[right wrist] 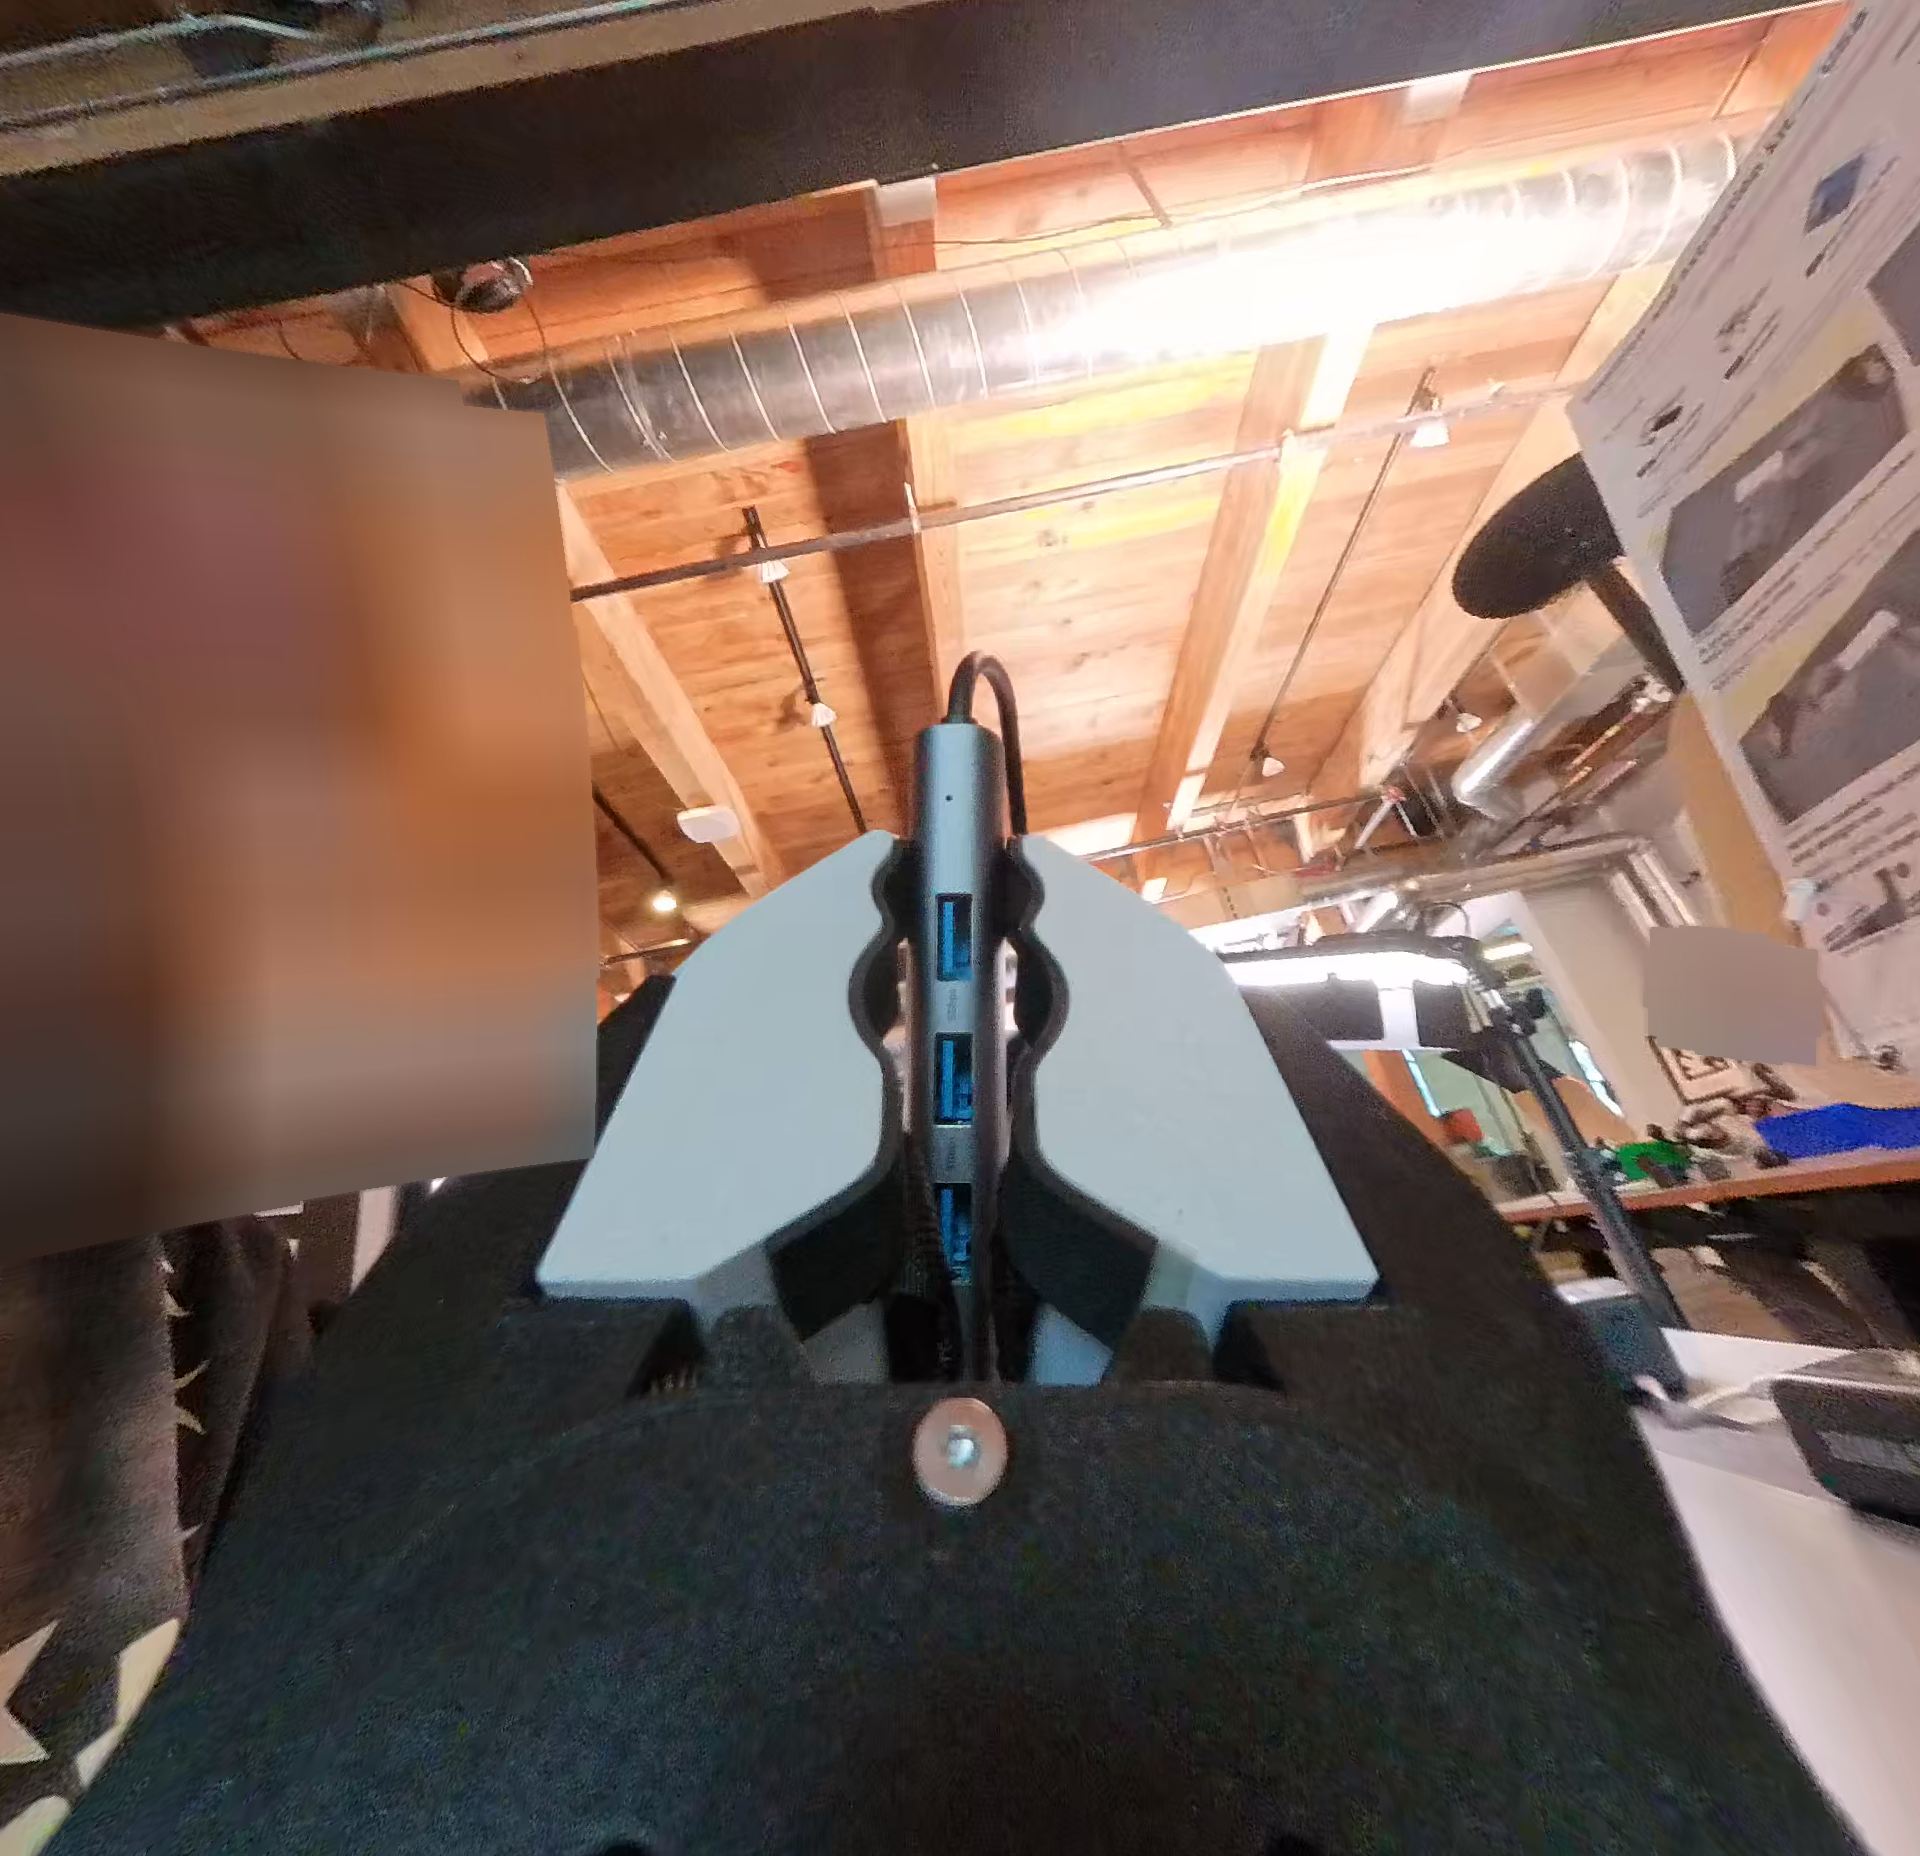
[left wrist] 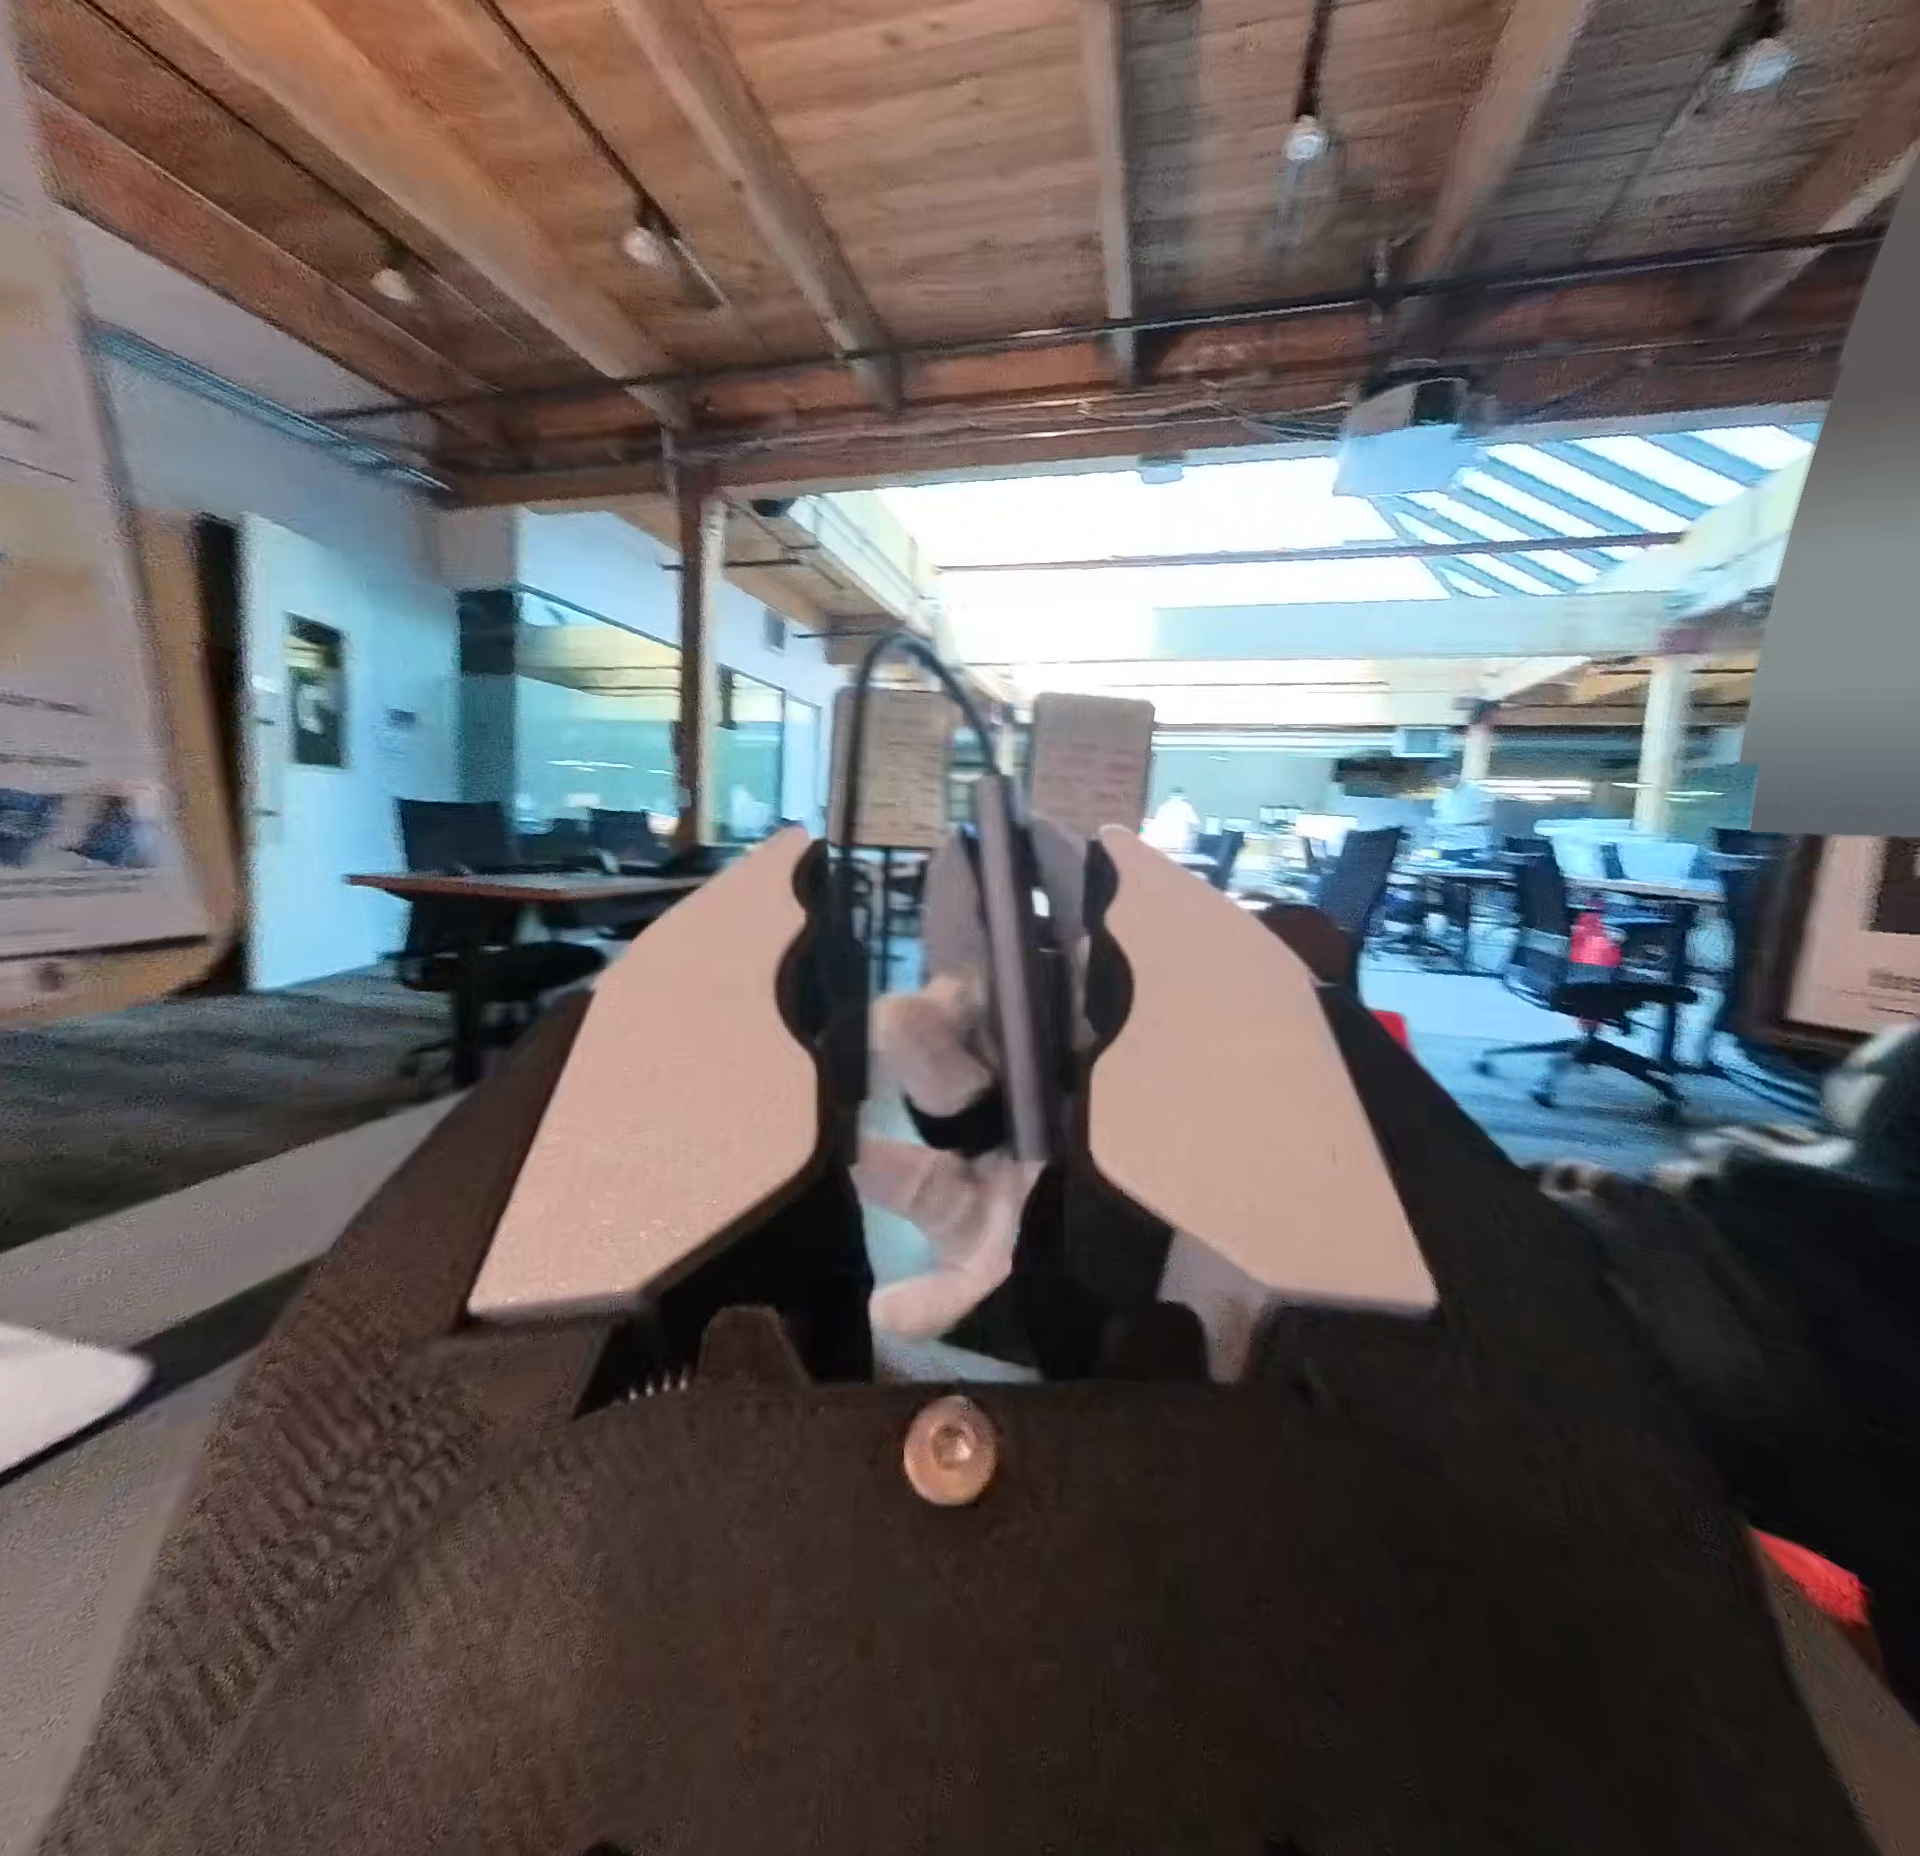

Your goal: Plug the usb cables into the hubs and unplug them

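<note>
Right gripper [right wrist: 956,861] clamps the grey hub [right wrist: 958,975], blue ports facing camera. Left gripper [left wrist: 951,871] is parted, nothing clamped; other gripper's hub beyond it.

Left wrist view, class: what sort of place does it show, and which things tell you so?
Probably an open-plan office or workshop in a converted industrial building. Desks and black office chairs fill the floor, under a bare timber ceiling with track lights and a skylight.

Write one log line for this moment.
left tool: open | right tool: shut on slim grey USB hub, blue ports facing camera
</note>
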Demonstrator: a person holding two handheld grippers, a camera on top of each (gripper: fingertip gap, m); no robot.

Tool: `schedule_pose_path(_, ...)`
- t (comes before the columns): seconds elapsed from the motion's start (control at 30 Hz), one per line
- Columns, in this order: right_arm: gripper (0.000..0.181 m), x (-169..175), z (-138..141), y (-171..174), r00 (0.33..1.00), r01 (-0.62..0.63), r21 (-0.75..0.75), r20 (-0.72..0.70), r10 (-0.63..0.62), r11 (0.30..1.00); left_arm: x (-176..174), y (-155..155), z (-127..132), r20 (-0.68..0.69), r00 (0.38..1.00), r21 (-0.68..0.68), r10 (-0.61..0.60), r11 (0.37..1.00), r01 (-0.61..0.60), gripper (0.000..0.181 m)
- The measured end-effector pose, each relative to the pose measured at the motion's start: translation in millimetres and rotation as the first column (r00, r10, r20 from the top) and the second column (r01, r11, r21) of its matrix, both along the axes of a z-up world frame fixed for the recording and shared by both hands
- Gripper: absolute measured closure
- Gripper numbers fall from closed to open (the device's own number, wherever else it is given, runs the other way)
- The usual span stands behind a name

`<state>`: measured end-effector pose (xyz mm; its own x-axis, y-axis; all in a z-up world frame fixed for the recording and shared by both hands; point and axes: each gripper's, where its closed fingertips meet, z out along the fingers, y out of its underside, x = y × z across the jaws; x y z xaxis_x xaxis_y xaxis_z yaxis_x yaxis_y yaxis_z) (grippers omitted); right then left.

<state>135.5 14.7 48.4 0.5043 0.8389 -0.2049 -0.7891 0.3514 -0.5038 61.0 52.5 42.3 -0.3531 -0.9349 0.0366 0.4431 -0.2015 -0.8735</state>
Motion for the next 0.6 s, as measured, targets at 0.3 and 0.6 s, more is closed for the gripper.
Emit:
schedule_pose_path(0.3,0.165,-50,-16,11,0.945,0.038,-0.07,0.325,-0.013,0.997,35,-42,-64,-0.335,0.911,0.039,-0.24,0.963,0.268,0.142)
schedule_pose_path(0.6,0.119,-58,-18,23,0.922,0.141,-0.124,0.377,-0.084,0.982,7,-27,-28,-0.077,0.923,-0.103,-0.378,0.923,0.37,0.165)
